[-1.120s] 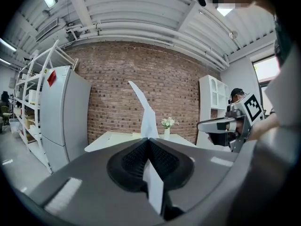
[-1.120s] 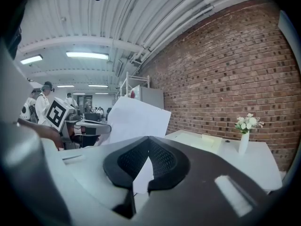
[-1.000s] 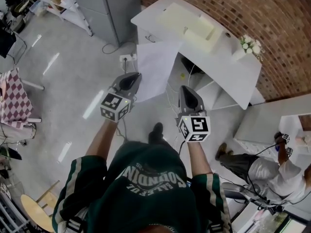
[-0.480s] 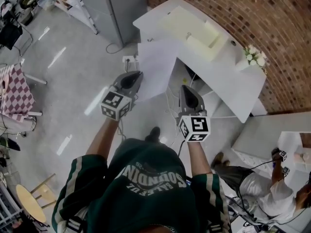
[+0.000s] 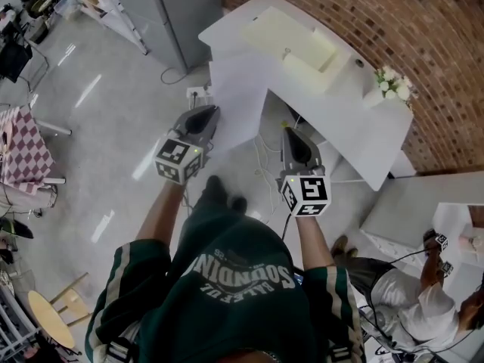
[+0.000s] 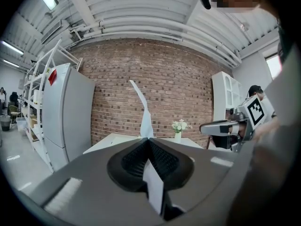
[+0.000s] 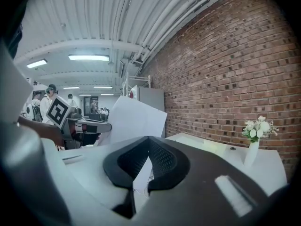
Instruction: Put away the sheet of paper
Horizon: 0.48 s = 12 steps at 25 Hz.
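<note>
My left gripper is shut on the near corner of a white sheet of paper, which stands up in the air. Its far edge overlaps the near corner of the white desk. In the left gripper view the sheet of paper rises edge-on from the closed tips of the left gripper. My right gripper is beside it to the right, shut and holding nothing. In the right gripper view the right gripper has its tips together, with the sheet of paper broad-side at left.
The curved desk carries cream foam blocks and a vase of white flowers and stands against a brick wall. A grey cabinet is at the back left. A power strip lies on the floor. A seated person is at lower right.
The person has stepped closer to the desk. Both grippers and the paper came forward with them, and the sheet's far edge now reaches over the desk corner. The jaws are unchanged.
</note>
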Motion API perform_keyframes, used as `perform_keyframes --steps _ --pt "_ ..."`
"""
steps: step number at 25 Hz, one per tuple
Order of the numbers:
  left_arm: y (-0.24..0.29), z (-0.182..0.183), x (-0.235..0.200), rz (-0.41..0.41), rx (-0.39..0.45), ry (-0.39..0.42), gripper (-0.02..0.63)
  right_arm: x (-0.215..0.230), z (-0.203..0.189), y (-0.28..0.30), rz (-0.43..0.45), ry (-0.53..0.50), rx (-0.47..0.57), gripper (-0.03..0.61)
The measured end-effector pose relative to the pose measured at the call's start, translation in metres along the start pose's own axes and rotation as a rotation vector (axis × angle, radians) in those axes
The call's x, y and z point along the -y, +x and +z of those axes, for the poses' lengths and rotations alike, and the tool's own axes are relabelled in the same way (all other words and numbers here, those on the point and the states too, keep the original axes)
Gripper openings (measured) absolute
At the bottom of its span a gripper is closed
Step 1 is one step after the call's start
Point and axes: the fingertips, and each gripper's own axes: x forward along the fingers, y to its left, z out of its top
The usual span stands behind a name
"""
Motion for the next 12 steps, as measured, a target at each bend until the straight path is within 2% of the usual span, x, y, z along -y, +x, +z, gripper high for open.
perform_keyframes --steps 6,12 --pt "0.018 0.000 -0.011 -0.020 -0.015 0.010 0.012 0.008 0.000 0.014 -0.020 0.014 0.003 0.000" --pt "0.055 0.004 -0.034 -0.051 -0.012 0.014 0.012 0.024 0.006 0.052 -0.040 0.012 -0.003 0.000"
